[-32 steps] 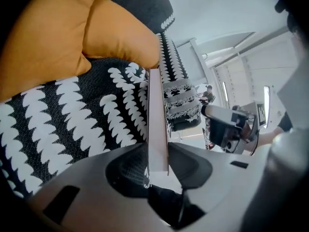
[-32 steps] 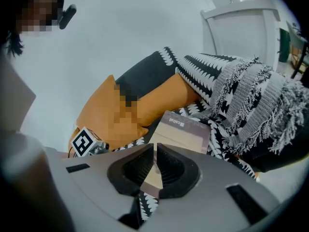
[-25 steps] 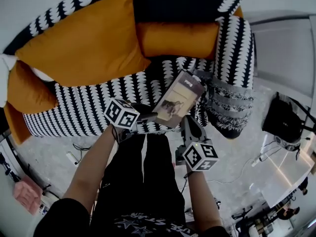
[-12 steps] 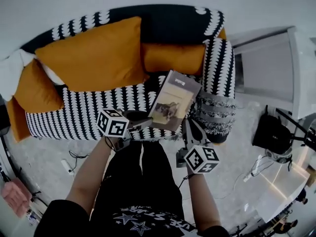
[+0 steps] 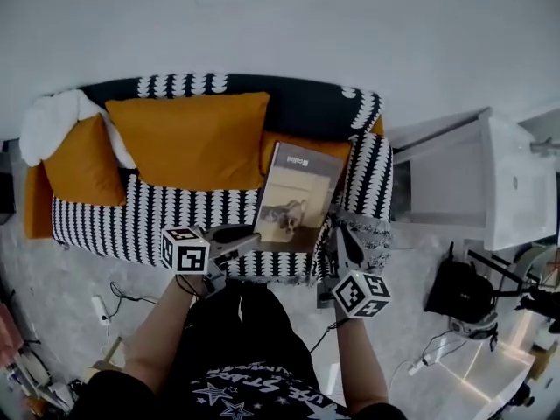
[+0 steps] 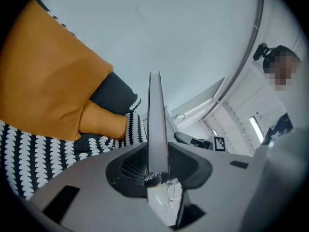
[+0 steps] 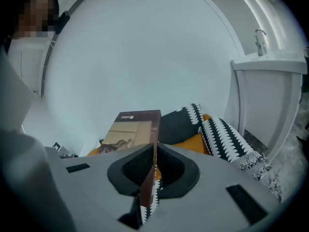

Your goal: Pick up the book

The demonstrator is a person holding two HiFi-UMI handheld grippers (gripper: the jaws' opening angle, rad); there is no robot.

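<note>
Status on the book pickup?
Jaws of left gripper and right gripper shut on tan-and-brown rectangular book, lower edge. Book held up off black-and-white patterned sofa. Nothing in the way.

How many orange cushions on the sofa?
3: large cushion centre, small cushion left of it, third cushion partly behind the book. Orange patch at far left may be another.

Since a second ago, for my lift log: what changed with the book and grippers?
The book, clamped by the left gripper and right gripper, rose away from the sofa and turned more upright. Both grips held; the orange cushions stayed put.
</note>
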